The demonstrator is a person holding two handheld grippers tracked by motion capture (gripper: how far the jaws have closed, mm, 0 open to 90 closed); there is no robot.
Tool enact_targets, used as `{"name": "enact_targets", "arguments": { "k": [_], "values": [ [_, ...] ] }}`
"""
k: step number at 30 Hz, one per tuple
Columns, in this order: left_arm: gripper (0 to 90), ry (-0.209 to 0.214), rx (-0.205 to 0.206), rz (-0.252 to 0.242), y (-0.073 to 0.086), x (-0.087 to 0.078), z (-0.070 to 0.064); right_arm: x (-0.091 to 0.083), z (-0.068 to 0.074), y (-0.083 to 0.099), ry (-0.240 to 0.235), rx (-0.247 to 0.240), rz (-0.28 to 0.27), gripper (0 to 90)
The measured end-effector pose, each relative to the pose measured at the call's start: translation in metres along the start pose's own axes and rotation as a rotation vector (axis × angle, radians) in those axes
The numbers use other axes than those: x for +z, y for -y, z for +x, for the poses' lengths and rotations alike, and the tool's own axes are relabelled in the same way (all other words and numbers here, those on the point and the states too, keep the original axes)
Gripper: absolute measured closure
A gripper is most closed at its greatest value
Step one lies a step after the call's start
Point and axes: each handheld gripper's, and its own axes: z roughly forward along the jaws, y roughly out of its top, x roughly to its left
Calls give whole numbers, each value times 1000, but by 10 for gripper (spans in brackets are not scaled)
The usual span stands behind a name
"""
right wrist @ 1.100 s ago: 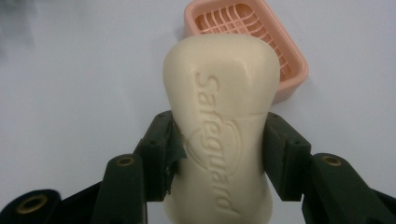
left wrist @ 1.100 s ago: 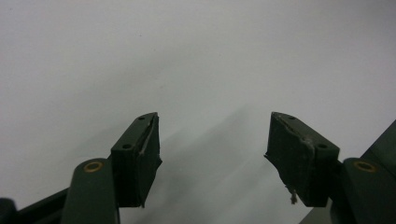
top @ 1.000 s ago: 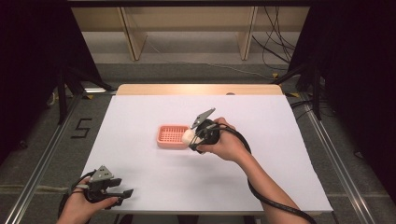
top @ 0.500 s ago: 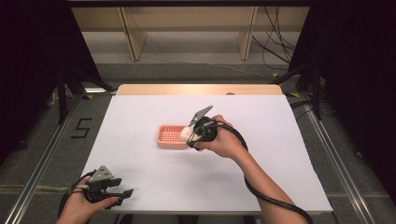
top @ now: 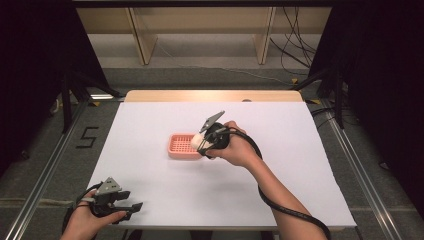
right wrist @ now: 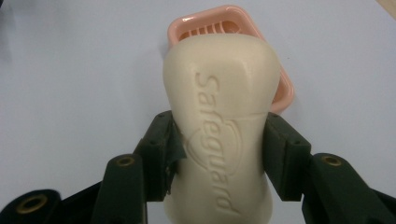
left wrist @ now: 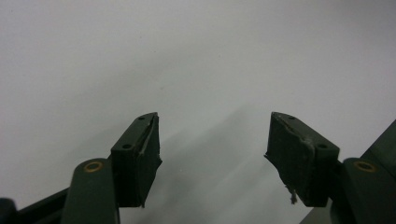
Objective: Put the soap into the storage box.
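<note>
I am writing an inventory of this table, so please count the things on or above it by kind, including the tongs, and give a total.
Soap bar: 1, cream, held in the right tongs
Soap dish: 1, pink
Tongs: 2, the right tongs and the left tongs, open
Total: 4

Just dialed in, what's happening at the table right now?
The right gripper is clamped on a cream bar of Safeguard soap and holds it over the near-right end of the pink slatted soap dish in the middle of the white table. The soap is not yet in the dish. The left gripper rests open at the near-left corner, holding nothing.
</note>
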Motion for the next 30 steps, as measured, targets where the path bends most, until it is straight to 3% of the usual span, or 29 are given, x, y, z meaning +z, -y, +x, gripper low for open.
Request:
{"name": "enact_targets", "arguments": {
  "k": [2, 3, 4, 11, 13, 15, 16, 19, 30],
  "values": [
    [342, 3, -4, -4, 0, 0, 0, 1, 0, -1, -2, 7, 3, 505],
    [342, 11, 19, 13, 0, -2, 1, 2, -1, -2, 0, -12, -2, 505],
    [342, 11, 14, 9, 0, -1, 1, 3, 1, -2, 1, 11, -4, 505],
    [342, 12, 15, 7, 0, -1, 1, 7, -2, -6, 4, -21, -9, 505],
    [342, 12, 16, 7, 0, -1, 1, 9, -1, -7, 3, -8, -7, 505],
    [342, 1, -1, -4, 0, 0, 0, 10, -1, -8, 2, -17, -2, 505],
    [342, 13, 20, 11, 0, -2, 1, 10, -2, -9, -2, -27, -3, 505],
    [342, 7, -13, -6, 0, 1, 0, 12, -1, -11, -4, -13, -5, 505],
    [342, 2, -3, -8, 0, 0, 1, 18, -2, -17, -6, -13, -7, 505]
  ]
}}
